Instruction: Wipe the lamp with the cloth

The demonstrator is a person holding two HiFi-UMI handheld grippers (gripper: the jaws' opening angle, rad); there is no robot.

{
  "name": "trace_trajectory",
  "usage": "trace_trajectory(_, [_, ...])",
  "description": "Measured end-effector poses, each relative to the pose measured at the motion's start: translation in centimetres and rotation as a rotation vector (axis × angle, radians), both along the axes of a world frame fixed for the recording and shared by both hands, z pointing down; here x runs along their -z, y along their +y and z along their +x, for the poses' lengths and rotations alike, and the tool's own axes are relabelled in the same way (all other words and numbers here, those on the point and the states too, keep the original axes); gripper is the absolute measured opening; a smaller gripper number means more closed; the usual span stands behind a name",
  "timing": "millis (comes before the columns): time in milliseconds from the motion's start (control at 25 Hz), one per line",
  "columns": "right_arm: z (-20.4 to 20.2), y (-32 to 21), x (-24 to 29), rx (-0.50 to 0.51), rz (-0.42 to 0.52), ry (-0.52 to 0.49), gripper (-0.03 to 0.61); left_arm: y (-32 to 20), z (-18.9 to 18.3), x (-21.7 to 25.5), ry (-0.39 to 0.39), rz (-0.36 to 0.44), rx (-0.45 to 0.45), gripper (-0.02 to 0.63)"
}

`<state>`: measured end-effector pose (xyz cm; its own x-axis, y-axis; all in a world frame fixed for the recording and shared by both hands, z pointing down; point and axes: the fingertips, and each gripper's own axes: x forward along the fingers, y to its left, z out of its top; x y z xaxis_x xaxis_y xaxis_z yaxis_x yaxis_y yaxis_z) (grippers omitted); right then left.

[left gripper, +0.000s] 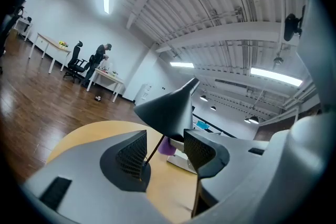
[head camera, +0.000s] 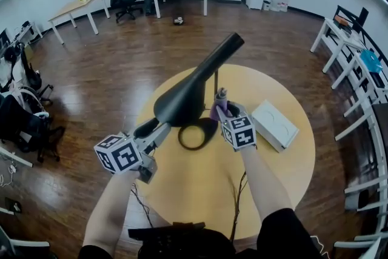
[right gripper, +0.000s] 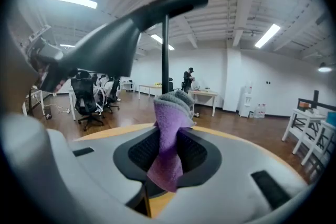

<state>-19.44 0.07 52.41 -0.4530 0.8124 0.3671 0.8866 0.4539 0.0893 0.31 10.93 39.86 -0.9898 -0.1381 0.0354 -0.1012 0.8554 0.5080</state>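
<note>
Head view: round wooden worktop, black lamp standing mid-top on a ring base, with a thin stem and a long cone shade tilted so the wide end hangs low on the left and the narrow end points up and away. A white box lies flat right of the base, apart from it. At the shade's wide end sits the left gripper. Its own view shows the jaws apart, the shade rim just past the tips and the stem further off in the gap. No pad is clearly pressing, so it reads as released, at best bracing. Beside the stem, right of the shade, is the right gripper, jaws clenched on a purple cloth; a folded wad sticks up out of the tips and a tail hangs below. Right gripper view: cloth dead centre, stem straight behind it, shade overhead to the left. The cloth is near the stem but I can't confirm contact. Step in hand, my read: bringing the cloth onto the lamp. To do it well, lead with the wad, not the jaw tips. Use light pressure and stroke along the shade's length. Steady the wide end with the left so the lamp doesn't tip, and keep the tail clear of the stem.
</note>
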Motion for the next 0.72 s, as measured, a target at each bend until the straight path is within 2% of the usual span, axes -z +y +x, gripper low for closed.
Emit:
trace_trajectory(120, [0.5,-0.7,-6.4,-0.036,0.108,0.147,0.092,-0.9,0.5,0.0,-0.007,-0.009,-0.031,0.204])
trace_trajectory(200, [2.4,-1.2,-11.0,0.002,0.223,0.31,0.092,-1.5,0.7,-0.1,-0.007,-0.03,-0.045,0.206])
trace_trajectory(240, [3.4,-1.4,-12.3,0.024,0.259,0.362,0.092,-1.6,0.8,0.0,-0.014,-0.032,-0.043,0.206])
trace_trajectory(280, [4.0,-1.7,-12.7,0.035,0.267,0.372,0.092,-1.7,0.9,0.2,-0.027,-0.026,-0.039,0.206])
trace_trajectory(320, [4.3,-2.0,-12.2,0.036,0.248,0.344,0.092,-1.6,1.0,0.4,-0.046,-0.012,-0.033,0.206])
trace_trajectory(400, [4.1,-2.5,-8.3,0.037,0.152,0.223,0.092,-1.5,1.1,0.9,-0.086,0.026,-0.029,0.206])
trace_trajectory(520, [4.6,-2.0,2.7,0.118,-0.068,0.025,0.092,-1.1,0.6,1.4,-0.115,0.068,-0.037,0.206])
trace_trajectory(640, [6.5,-0.8,11.1,0.185,-0.227,-0.019,0.092,-1.1,0.3,1.1,-0.122,0.092,-0.047,0.206])
trace_trajectory(720, [6.5,0.1,13.3,0.165,-0.245,-0.044,0.092,-1.1,0.3,0.9,-0.122,0.104,-0.055,0.206])
